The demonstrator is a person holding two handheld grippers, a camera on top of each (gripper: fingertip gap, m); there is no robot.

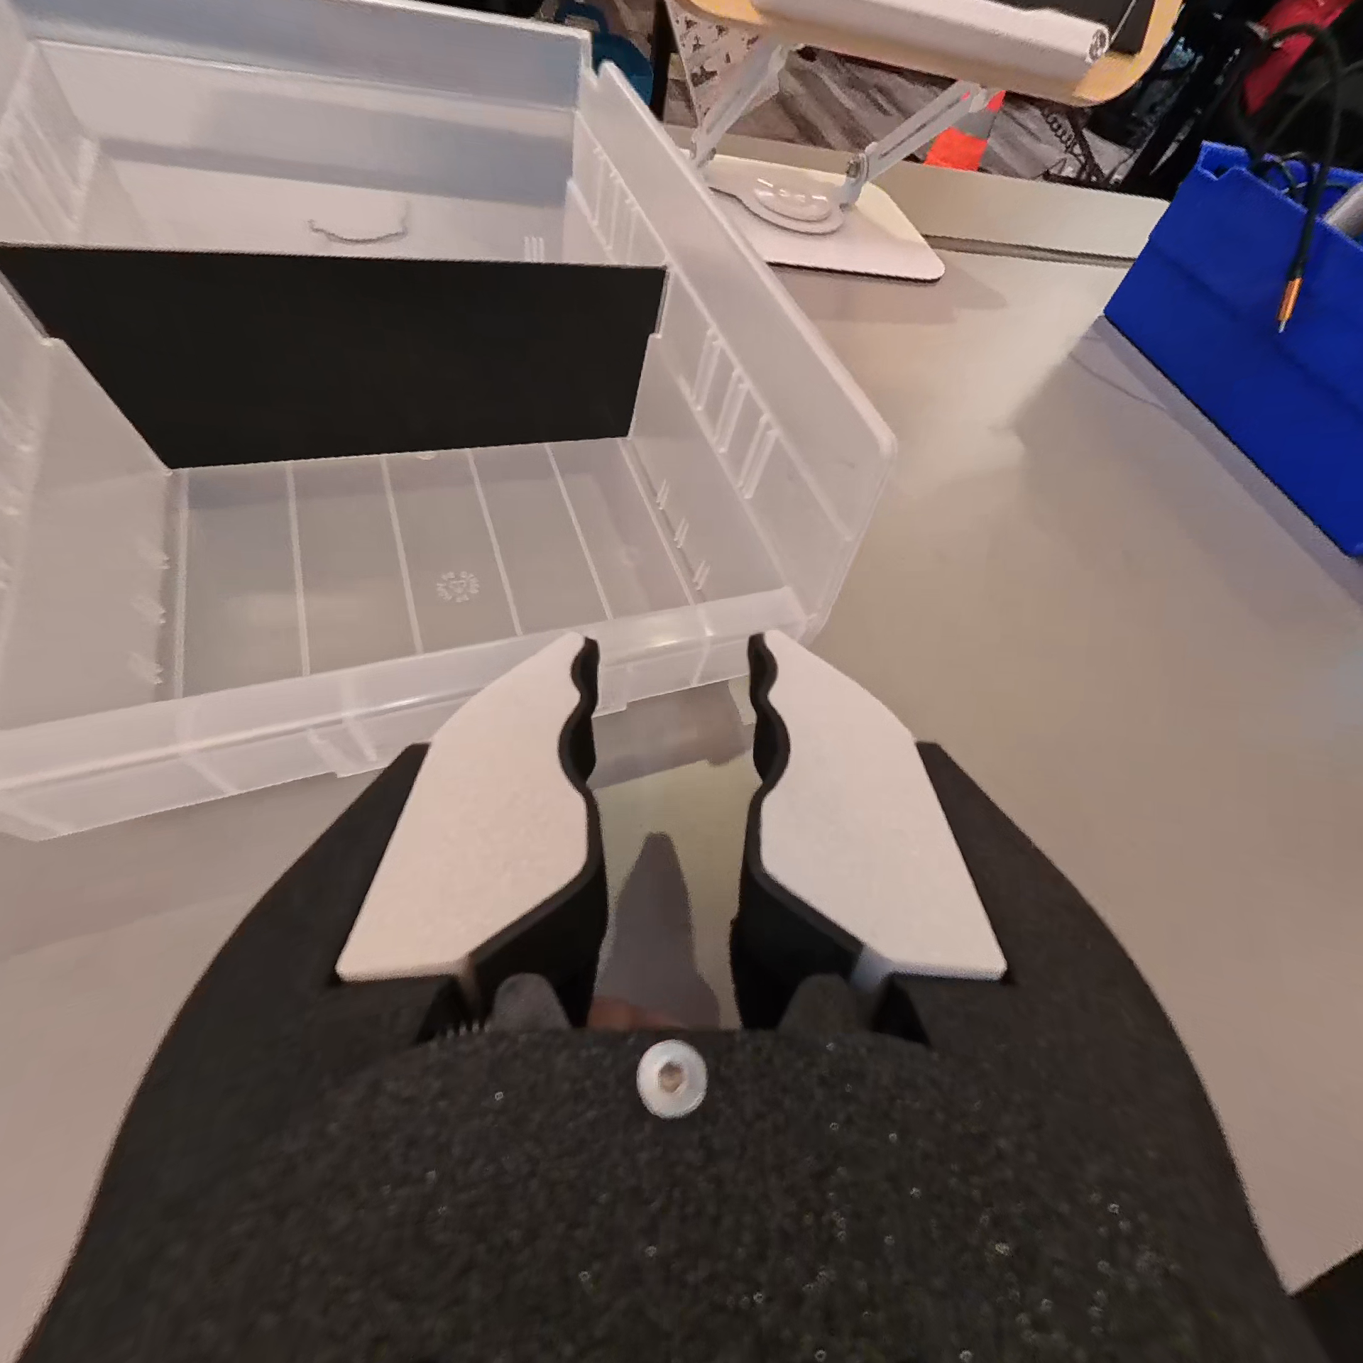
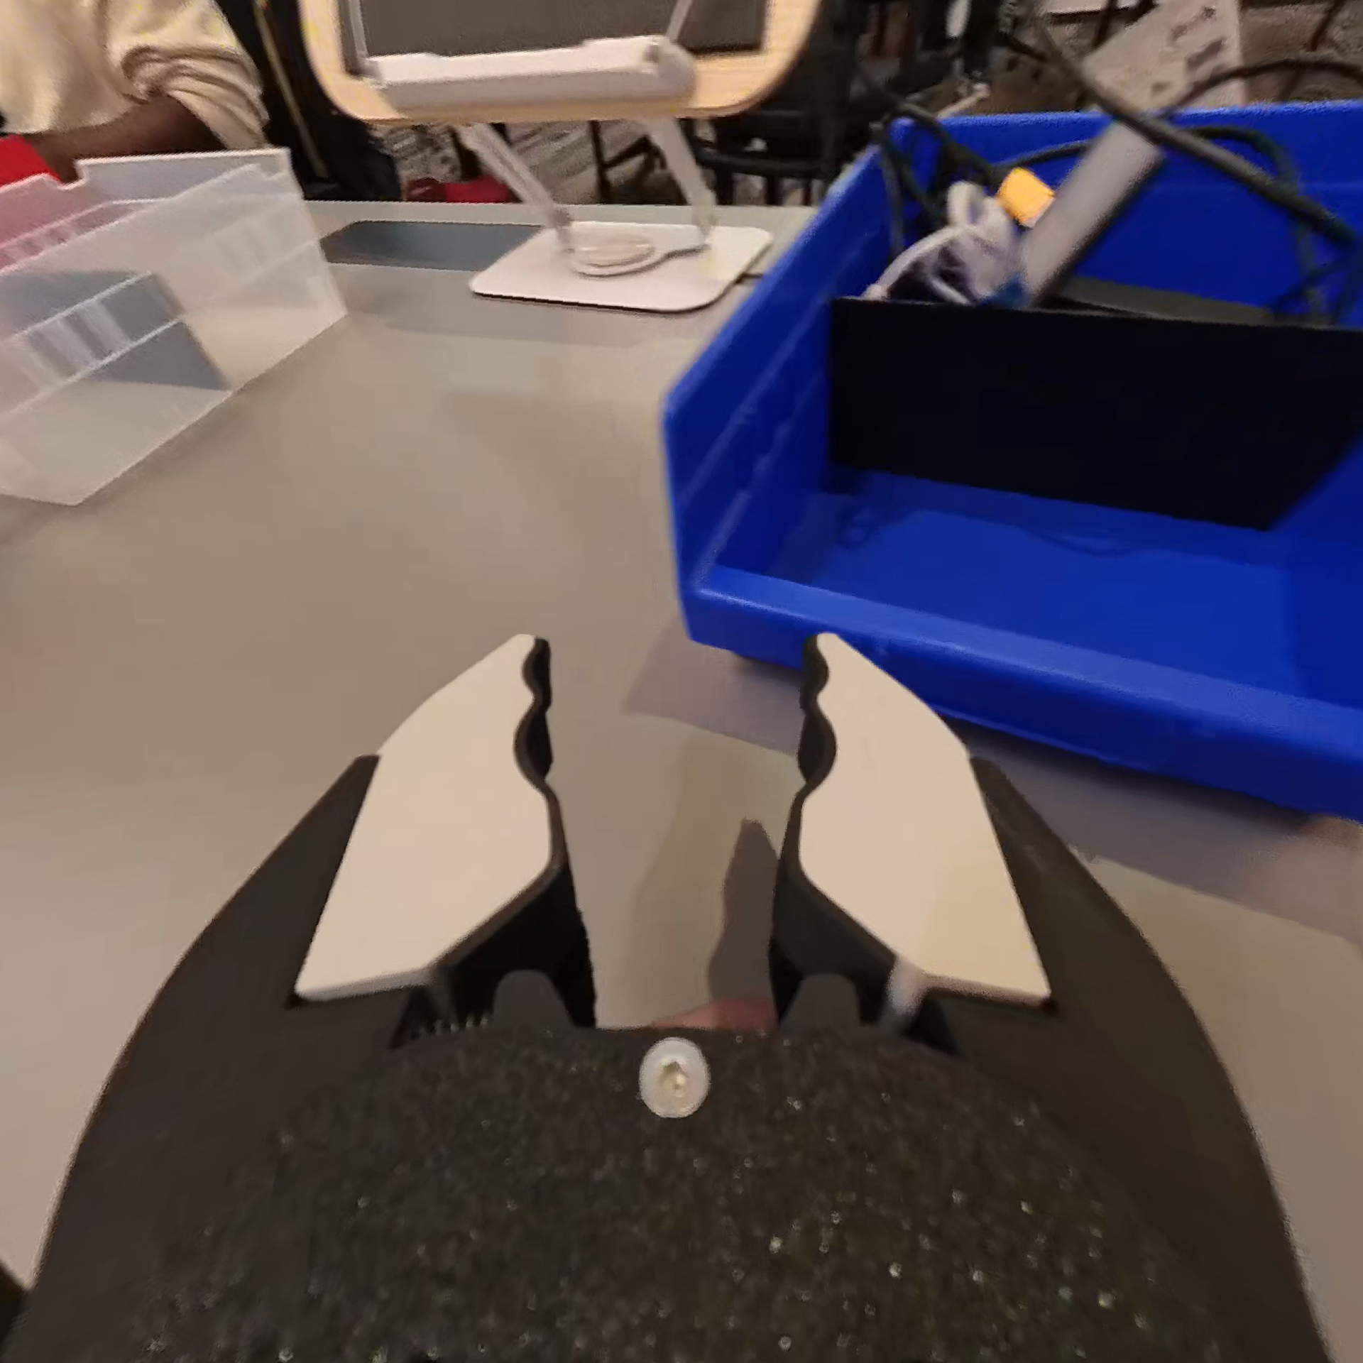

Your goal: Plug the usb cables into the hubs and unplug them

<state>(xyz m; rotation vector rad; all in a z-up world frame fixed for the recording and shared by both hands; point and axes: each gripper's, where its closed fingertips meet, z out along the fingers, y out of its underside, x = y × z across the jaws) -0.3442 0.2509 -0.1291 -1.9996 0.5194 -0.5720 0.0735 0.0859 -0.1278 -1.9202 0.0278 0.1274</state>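
Observation:
A blue bin (image 2: 1032,649) stands at the right with a black divider (image 2: 1069,398). Behind the divider lie a grey hub (image 2: 1091,199), dark and white cables (image 2: 951,243) and an orange plug (image 2: 1021,195). The bin's front compartment holds nothing. My right gripper (image 2: 675,649) is open and empty, just in front of the bin's near left corner. My left gripper (image 1: 675,649) is open and empty at the front rim of a clear plastic bin (image 1: 442,708). The blue bin also shows in the left wrist view (image 1: 1254,354), with an orange-tipped cable (image 1: 1289,295) hanging over its side.
The clear bin has a black divider (image 1: 354,354) and shows nothing inside; it also appears far left in the right wrist view (image 2: 147,332). A white stand (image 2: 627,265) holding a tablet sits at the back of the grey table (image 2: 369,553). A person's sleeve (image 2: 111,59) is at the far left.

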